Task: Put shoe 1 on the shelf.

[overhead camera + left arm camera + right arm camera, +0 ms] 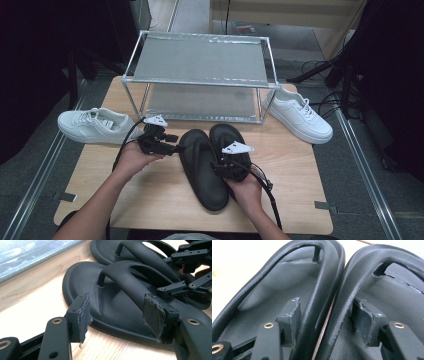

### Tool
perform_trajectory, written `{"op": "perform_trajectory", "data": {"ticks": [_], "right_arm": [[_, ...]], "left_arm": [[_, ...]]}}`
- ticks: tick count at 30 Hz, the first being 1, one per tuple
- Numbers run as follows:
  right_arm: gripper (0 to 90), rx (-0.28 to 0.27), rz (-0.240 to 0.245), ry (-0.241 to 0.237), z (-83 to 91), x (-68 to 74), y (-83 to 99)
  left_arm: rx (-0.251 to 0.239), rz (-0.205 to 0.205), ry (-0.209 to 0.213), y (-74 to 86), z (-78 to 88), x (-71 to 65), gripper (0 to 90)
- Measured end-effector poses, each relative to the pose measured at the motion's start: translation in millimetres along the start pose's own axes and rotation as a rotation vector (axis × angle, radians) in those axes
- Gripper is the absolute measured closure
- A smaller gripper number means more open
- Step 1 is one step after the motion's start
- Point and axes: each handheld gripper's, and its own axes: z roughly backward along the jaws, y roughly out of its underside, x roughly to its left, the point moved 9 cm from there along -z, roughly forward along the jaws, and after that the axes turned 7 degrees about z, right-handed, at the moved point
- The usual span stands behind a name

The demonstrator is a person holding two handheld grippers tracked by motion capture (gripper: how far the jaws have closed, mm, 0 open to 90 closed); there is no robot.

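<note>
Two black flip-flops lie side by side mid-table, the left one nearer me and the right one further back. My right gripper stands astride their two adjoining straps, one pad inside the left flip-flop and the other inside the right flip-flop. The pads sit against the straps, and a sliver of table still shows between them. My left gripper is open, level with the near flip-flop's edge, holding nothing. In its view the right gripper sits beyond, over the straps.
A white sneaker lies at the table's left edge and another at the back right. A metal-framed two-level shelf stands at the back, its lower panel close behind the flip-flops. Bare wooden tabletop lies in front.
</note>
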Motion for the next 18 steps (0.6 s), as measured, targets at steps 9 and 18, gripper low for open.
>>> {"op": "perform_trajectory", "data": {"ticks": [9, 18], "right_arm": [[55.7, -0.009, 0.007, 0.009, 2.2, 3.7, -1.0], [68.6, -0.006, -0.029, 0.023, 5.1, 0.0, 0.0]], "left_arm": [[-0.015, 0.013, 0.001, -2.0, 3.4, 3.5, 39.2], [-0.037, 0.029, -0.005, -3.8, 9.4, 10.2, 39.2]]}}
